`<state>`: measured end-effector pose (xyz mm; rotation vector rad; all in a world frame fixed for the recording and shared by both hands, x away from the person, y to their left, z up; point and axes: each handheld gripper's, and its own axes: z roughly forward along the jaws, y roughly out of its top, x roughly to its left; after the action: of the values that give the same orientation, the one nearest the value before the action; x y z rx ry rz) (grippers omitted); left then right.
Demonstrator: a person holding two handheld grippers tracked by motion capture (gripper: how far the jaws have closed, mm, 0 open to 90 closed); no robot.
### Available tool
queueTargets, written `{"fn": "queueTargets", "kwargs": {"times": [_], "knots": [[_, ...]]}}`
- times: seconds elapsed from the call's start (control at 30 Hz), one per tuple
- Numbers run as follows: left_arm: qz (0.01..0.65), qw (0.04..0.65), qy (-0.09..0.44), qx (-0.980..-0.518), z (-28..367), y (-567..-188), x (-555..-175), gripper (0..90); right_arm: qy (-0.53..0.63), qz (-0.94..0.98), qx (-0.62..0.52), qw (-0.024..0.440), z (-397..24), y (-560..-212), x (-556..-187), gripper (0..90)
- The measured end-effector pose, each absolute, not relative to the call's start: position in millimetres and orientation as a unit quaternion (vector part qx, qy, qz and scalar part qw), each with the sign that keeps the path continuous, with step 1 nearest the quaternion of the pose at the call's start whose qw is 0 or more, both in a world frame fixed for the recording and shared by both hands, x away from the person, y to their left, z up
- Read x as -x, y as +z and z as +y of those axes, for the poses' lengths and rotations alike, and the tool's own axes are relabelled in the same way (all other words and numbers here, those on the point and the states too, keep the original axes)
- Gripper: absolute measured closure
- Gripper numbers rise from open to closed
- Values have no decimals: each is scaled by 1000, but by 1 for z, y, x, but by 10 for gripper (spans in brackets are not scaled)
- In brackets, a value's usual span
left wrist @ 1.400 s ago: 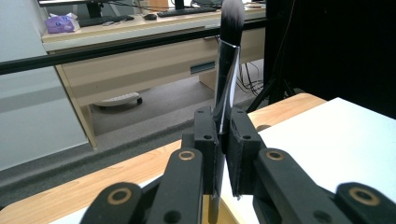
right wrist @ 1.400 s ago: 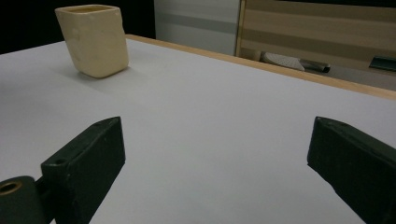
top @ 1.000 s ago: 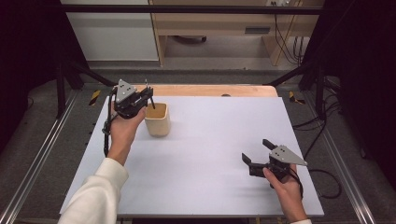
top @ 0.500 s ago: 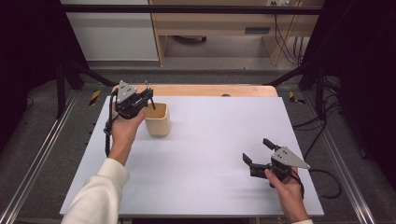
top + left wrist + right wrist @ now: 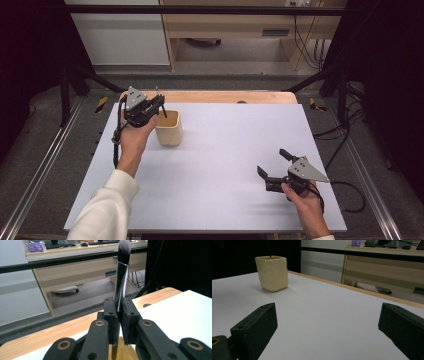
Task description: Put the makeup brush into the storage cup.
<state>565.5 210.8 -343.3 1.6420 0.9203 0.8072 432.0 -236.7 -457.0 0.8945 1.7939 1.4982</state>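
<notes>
Soft-bristled black brush (image 5: 121, 277) clamped in left gripper (image 5: 119, 315) fingers over squarish cream cup (image 5: 168, 128), right gripper (image 5: 271, 163) fingers spread.

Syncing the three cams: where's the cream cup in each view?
High view: cream cup left of centre on the white table, right beside the left gripper.
Left gripper view: a sliver of its rim at the bottom edge, under the jaws shut on the makeup brush.
Right gripper view: upper left, far across the table.
Shared landmark: the table's wooden far edge.
</notes>
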Motion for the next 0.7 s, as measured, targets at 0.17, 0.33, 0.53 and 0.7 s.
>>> {"fn": "queueTargets", "kwargs": {"times": [0.17, 0.33, 0.53, 0.7], "knots": [[385, 519, 335, -686, 210, -345, -566, 836, 566, 683, -339, 313, -236, -457, -432, 26], [386, 518, 333, -687, 210, -348, -566, 836, 563, 686, -339, 312, -236, -458, -432, 27], [391, 512, 329, -691, 210, -356, -566, 836, 559, 690, -340, 310, -235, -459, -433, 28], [394, 509, 324, -694, 210, -362, -567, 836, 559, 690, -342, 308, -234, -459, -433, 29]]}}
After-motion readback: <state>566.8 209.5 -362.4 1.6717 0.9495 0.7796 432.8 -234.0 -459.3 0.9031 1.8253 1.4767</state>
